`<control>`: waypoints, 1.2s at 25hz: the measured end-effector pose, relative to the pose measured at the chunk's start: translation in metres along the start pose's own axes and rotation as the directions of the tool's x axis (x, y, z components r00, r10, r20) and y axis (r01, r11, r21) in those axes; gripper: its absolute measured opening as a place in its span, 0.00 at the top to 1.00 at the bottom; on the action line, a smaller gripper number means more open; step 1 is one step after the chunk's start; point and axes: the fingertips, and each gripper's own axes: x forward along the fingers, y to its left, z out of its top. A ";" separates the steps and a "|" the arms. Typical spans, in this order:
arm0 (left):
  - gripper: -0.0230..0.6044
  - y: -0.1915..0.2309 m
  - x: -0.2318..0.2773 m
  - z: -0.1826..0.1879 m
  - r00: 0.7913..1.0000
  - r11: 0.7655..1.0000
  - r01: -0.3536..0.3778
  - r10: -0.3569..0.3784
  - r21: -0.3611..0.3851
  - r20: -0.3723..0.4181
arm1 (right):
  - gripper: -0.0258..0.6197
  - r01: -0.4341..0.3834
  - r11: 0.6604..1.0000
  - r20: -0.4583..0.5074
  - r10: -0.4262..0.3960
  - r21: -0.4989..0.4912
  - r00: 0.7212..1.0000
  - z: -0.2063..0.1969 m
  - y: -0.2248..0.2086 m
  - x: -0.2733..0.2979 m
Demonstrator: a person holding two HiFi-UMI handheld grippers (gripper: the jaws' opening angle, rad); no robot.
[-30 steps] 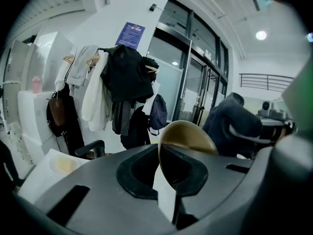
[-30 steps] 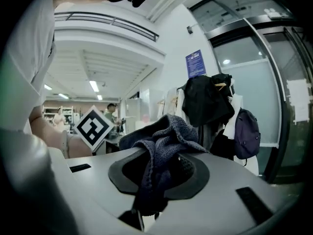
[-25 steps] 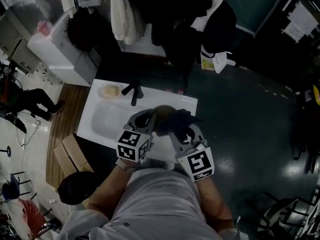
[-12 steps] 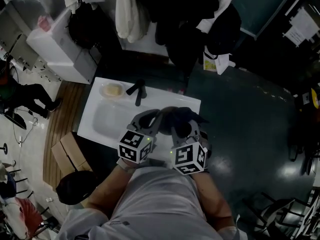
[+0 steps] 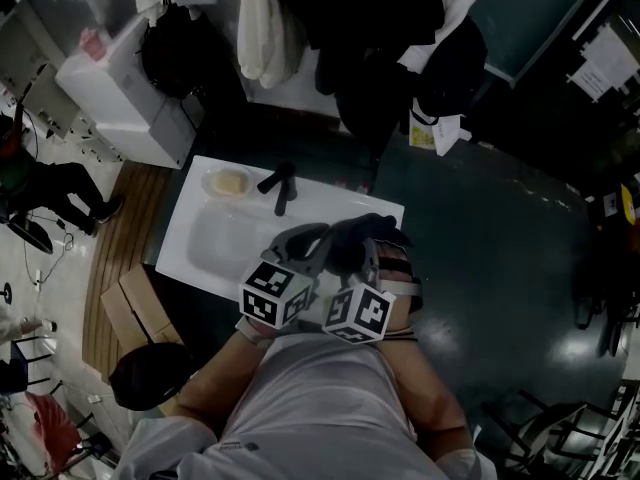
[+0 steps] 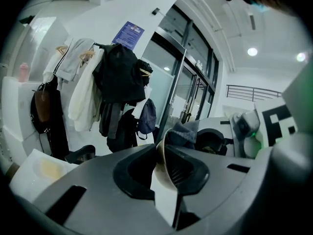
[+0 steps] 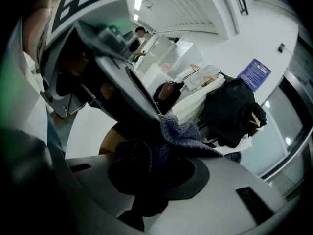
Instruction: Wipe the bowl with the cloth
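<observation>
My left gripper [image 5: 316, 242] is shut on the rim of a cream bowl [image 6: 164, 166], which stands edge-on between its jaws in the left gripper view. My right gripper [image 5: 366, 250] is shut on a dark blue-grey cloth [image 7: 182, 130]. The cloth is bunched against the bowl's tan wall [image 7: 108, 142], right next to the left gripper's finger [image 7: 122, 89]. In the head view both grippers are held close together over the front right part of the white sink top [image 5: 330, 208], and the cloth [image 5: 362, 232] hides most of the bowl.
A sink basin [image 5: 215, 238] lies to the left, with a black tap [image 5: 281, 187] and a yellow soap dish [image 5: 229, 181] behind it. Coats [image 5: 262, 28] hang at the back. A cardboard box [image 5: 133, 305] and a black bin [image 5: 150, 373] stand on the floor at the left.
My right gripper has swung left and turned, bringing its marker cube against the left one and the cloth along the bowl. The left gripper has barely moved.
</observation>
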 end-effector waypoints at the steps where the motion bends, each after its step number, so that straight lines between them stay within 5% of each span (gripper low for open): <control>1: 0.90 -0.001 0.001 0.002 1.000 1.000 0.000 0.000 0.001 0.004 | 0.83 0.011 0.999 -0.012 -0.011 -0.037 1.000 0.000 0.001 0.002; 6: 0.90 0.001 -0.001 0.004 1.000 1.000 -0.011 0.011 0.014 0.010 | 0.83 0.003 0.998 0.012 -0.002 -0.070 1.000 0.005 0.003 0.003; 19: 0.90 0.009 -0.006 0.000 0.994 0.989 -0.104 0.105 0.109 -0.003 | 0.84 -0.201 0.938 0.018 0.214 -0.282 0.977 -0.002 0.052 -0.003; 25: 0.90 0.015 -0.008 -0.012 0.990 0.987 -0.130 0.134 0.090 -0.036 | 0.84 -0.213 0.929 -0.069 0.201 -0.301 0.977 -0.025 0.048 -0.002; 30: 0.90 0.010 -0.007 -0.011 0.992 0.991 -0.121 0.123 0.064 -0.039 | 0.84 -0.128 0.948 -0.085 0.107 -0.293 0.991 -0.028 0.026 -0.004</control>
